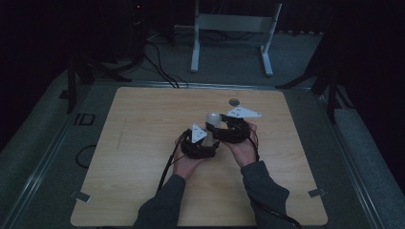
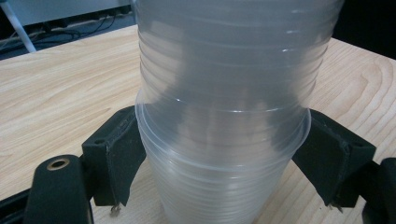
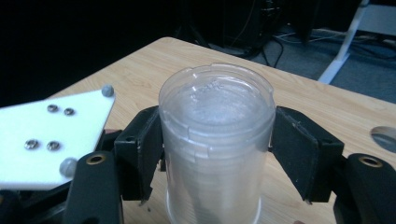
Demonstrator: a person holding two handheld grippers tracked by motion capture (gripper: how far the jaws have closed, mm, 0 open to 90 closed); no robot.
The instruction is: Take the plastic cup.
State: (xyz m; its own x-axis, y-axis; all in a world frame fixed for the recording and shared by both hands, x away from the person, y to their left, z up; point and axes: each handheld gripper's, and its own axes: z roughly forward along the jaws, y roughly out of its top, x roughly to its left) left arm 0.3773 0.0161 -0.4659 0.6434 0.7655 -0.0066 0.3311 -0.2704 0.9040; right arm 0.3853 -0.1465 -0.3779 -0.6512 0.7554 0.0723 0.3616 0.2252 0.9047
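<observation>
both grippers grip one stack of clear cups (image 3: 215, 140) upside down on the table (image 1: 143, 143): left gripper (image 2: 219, 163) at the lower cups, right gripper (image 3: 215, 144) near the top. separation looks not yet done.

Both forearms, in dark grey sleeves, come in from the bottom of the high view and angle inward toward the middle. The left hand (image 1: 187, 161) lies palm up under the left gripper (image 1: 206, 135), whose grey three-cornered plate tilts toward the right. The right hand (image 1: 244, 143) cups the right gripper (image 1: 218, 128) from the outer side, its plate lying nearly flat on top. The two grippers sit just beside each other, tips pointing inward. Each gripper's black jaws stand partly spread, pads pressing inward. A cable trails back along each forearm.
</observation>
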